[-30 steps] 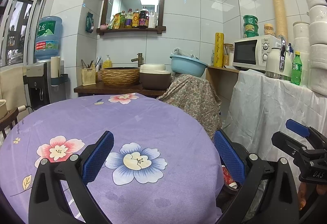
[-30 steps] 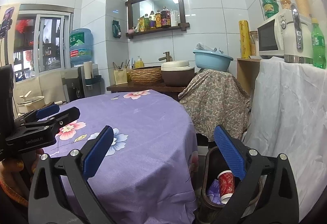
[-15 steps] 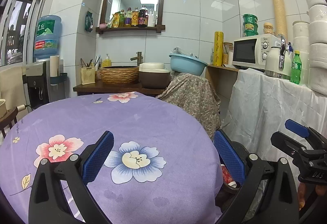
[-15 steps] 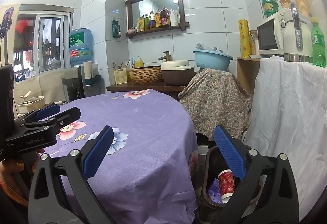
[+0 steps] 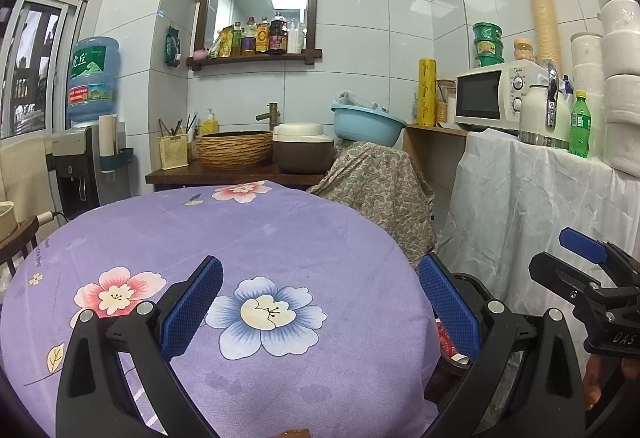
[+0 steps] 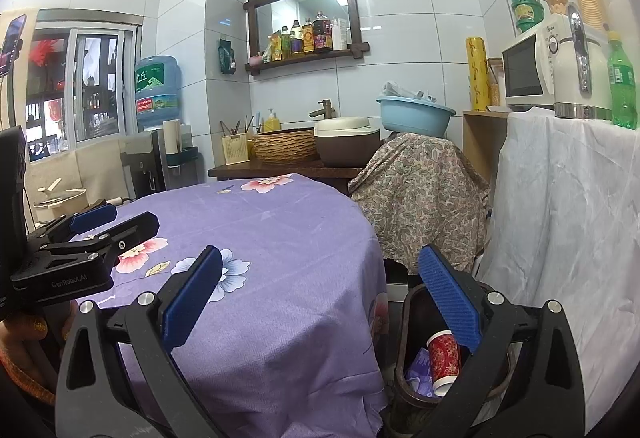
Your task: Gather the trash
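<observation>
A dark trash bin (image 6: pixel 412 322) stands on the floor at the right edge of the round table. A red paper cup (image 6: pixel 444 360) and purple scraps lie inside it. The bin's red cup peeks out in the left wrist view (image 5: pixel 446 342). My left gripper (image 5: pixel 320 310) is open and empty, held low over the purple flowered tablecloth (image 5: pixel 248 238). My right gripper (image 6: pixel 320 302) is open and empty, held over the table edge and the bin. Each gripper shows in the other's view: the right one (image 5: pixel 580 266), the left one (image 6: pixel 100 226).
A cloth-covered object (image 6: pixel 424 198) with a blue basin (image 6: pixel 414 114) on top stands behind the bin. A white-draped counter (image 6: pixel 568 218) with a microwave (image 5: pixel 496 96), kettle and green bottle is to the right. A wooden sink counter (image 5: pixel 236 170) and water dispenser (image 5: pixel 88 142) stand behind the table.
</observation>
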